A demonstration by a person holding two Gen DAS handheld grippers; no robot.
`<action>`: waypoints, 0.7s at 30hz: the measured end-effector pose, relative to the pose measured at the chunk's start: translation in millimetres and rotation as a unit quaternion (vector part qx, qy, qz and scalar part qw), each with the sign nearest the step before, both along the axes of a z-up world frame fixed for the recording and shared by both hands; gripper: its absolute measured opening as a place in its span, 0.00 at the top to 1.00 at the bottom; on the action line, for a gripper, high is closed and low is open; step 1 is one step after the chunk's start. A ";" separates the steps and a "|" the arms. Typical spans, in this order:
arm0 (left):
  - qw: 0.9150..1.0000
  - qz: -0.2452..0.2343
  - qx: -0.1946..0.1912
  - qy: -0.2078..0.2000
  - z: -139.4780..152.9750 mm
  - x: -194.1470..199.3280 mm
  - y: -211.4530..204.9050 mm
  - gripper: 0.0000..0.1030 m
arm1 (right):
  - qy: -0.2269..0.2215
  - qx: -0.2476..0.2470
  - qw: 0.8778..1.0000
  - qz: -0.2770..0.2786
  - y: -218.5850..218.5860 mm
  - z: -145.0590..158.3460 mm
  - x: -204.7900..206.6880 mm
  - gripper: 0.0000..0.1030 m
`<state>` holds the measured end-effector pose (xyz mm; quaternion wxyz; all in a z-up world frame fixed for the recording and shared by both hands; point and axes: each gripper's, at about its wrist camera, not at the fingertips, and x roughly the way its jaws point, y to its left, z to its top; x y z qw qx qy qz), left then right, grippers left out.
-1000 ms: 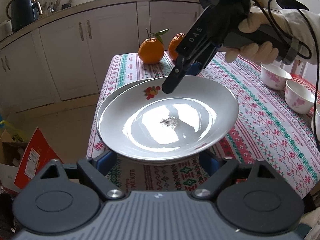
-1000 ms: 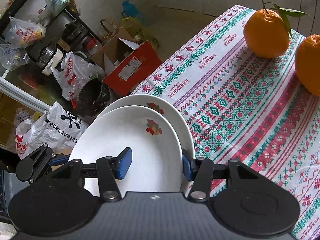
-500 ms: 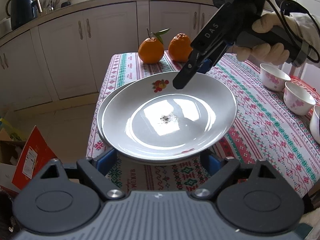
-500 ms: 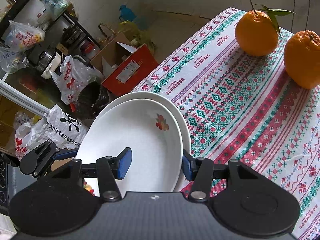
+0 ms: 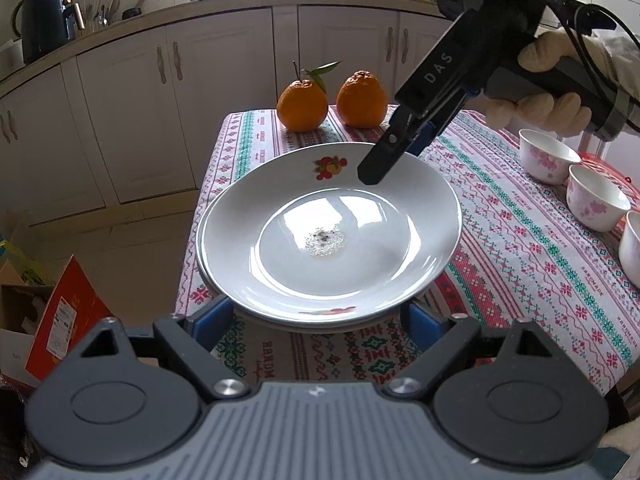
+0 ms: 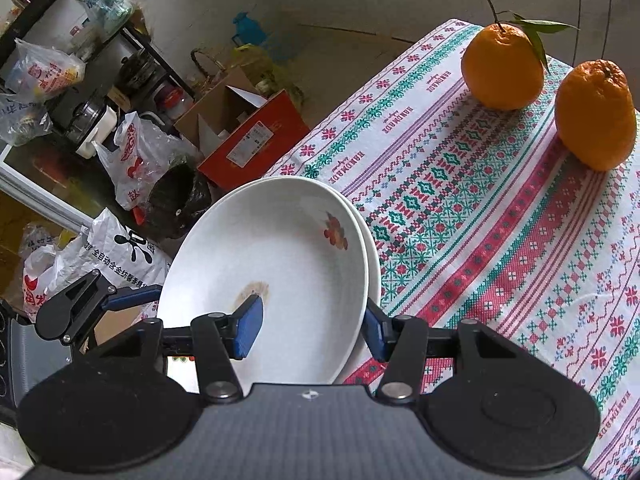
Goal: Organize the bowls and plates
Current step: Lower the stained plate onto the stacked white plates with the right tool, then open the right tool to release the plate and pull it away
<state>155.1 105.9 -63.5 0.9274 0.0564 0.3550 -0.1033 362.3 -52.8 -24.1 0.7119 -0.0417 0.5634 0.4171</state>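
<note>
Plates: two white ones sit stacked near the corner of the patterned tablecloth (image 5: 520, 264). The upper plate (image 5: 332, 236) carries a small fruit print near its far rim and a patch of speckled residue at its centre. The lower plate (image 5: 202, 248) shows only as a thin crescent along the left edge and under the near rim.

The right gripper (image 6: 312, 332) is clamped on the upper plate's rim: in its own view one blue pad lies inside the plate and the other against the outer edge, with the rim running between them. Seen from the left wrist, that gripper reaches down from the upper right, held by a gloved hand (image 5: 552, 92), and its tip meets the plate's far right rim.

The left gripper (image 5: 316, 320) stands released, its blue fingers (image 5: 212, 318) spread to either side of the stack's near edge; whether they touch the plates cannot be told.

Two oranges (image 5: 332, 100) stand beyond the plates at the table's far end. Three small floral bowls (image 5: 596, 204) line the right side, well apart from the stack.
</note>
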 end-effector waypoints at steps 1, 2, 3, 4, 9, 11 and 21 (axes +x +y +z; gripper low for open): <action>1.000 -0.001 0.000 0.000 -0.1 -0.2 -0.1 0.12 | 0.000 0.000 1.000 -0.001 -0.6 0.3 -0.9 0.43; 1.000 -0.001 0.000 -0.001 0.0 -0.3 -0.1 0.13 | -0.001 -0.001 1.000 -0.001 -1.2 0.6 -1.2 0.43; 1.000 -0.002 0.000 -0.001 0.4 -0.2 -0.3 0.13 | -0.002 -0.002 1.000 -0.002 -1.4 0.8 -1.7 0.43; 1.000 -0.002 0.000 -0.001 0.8 -0.4 -0.3 0.13 | -0.002 -0.003 1.000 -0.003 -2.0 1.4 -2.9 0.43; 1.000 -0.003 -0.001 -0.002 1.8 -0.7 -0.4 0.13 | -0.006 -0.007 1.000 -0.011 -6.9 3.9 -5.7 0.41; 1.000 -0.004 -0.001 -0.002 2.2 -0.8 -0.6 0.12 | -0.008 -0.011 1.000 -0.013 -9.7 4.0 -7.7 0.41; 1.000 -0.013 0.004 0.001 3.4 -7.8 -5.0 0.10 | -0.054 -0.004 0.998 -0.023 -18.1 20.1 -38.8 0.14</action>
